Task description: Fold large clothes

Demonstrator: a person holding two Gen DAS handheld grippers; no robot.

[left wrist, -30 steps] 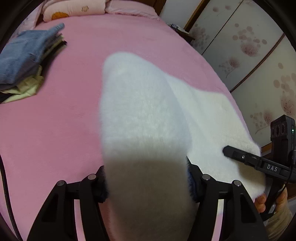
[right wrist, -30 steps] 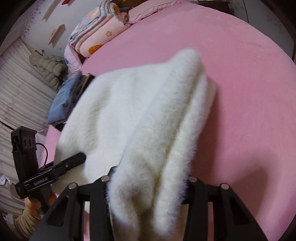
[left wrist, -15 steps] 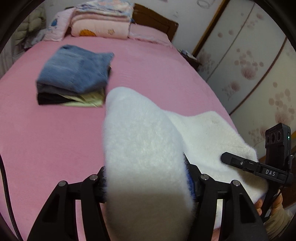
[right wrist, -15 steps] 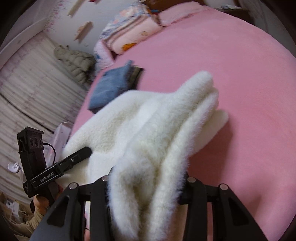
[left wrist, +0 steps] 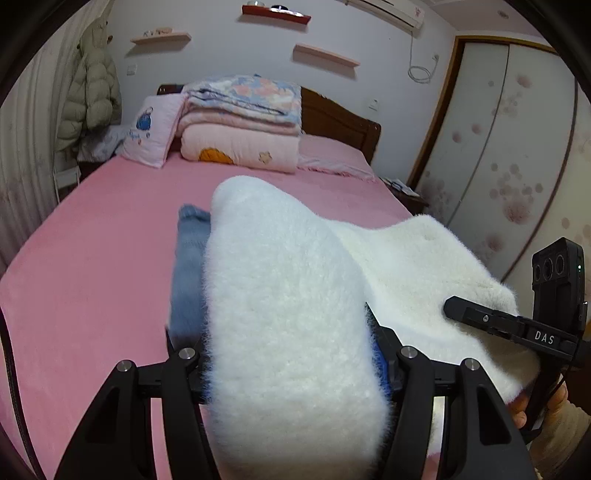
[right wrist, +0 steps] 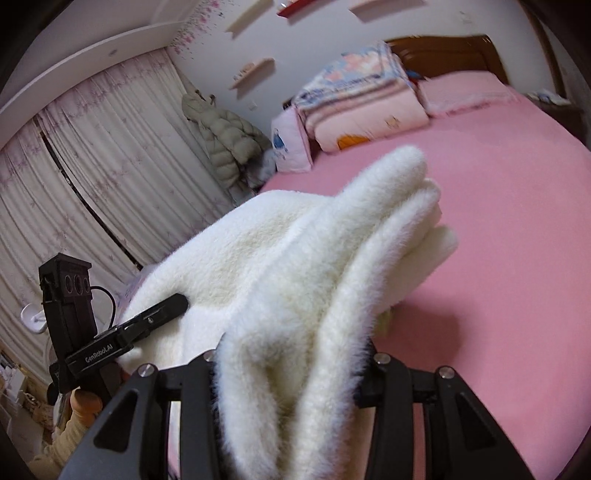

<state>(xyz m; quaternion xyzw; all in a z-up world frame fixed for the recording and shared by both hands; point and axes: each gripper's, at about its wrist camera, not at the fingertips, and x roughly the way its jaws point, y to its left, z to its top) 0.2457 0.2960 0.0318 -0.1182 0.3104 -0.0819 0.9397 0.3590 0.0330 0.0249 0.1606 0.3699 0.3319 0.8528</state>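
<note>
Bedroom in a private home. Double bed (left wrist: 110, 229) w/ pink sheet fills most of both views; dark wooden headboard (left wrist: 332, 118) at far end. Folded quilts (left wrist: 240, 125) stacked against headboard, pink pillows (left wrist: 151, 133) on either side. Wall behind: three small floating shelves (left wrist: 327, 55), light switch, AC unit (left wrist: 384, 13) near ceiling w/ dangling cord. Padded coat (left wrist: 92, 92) hangs in corner. Sliding wardrobe doors (left wrist: 517, 155) w/ floral print along one side; pleated patterned curtains (right wrist: 92, 177) along the other. Bedside table (left wrist: 404, 190) by wardrobe. Folded blue garment (left wrist: 188, 266) lies on bed: domestic laundry setting.
</note>
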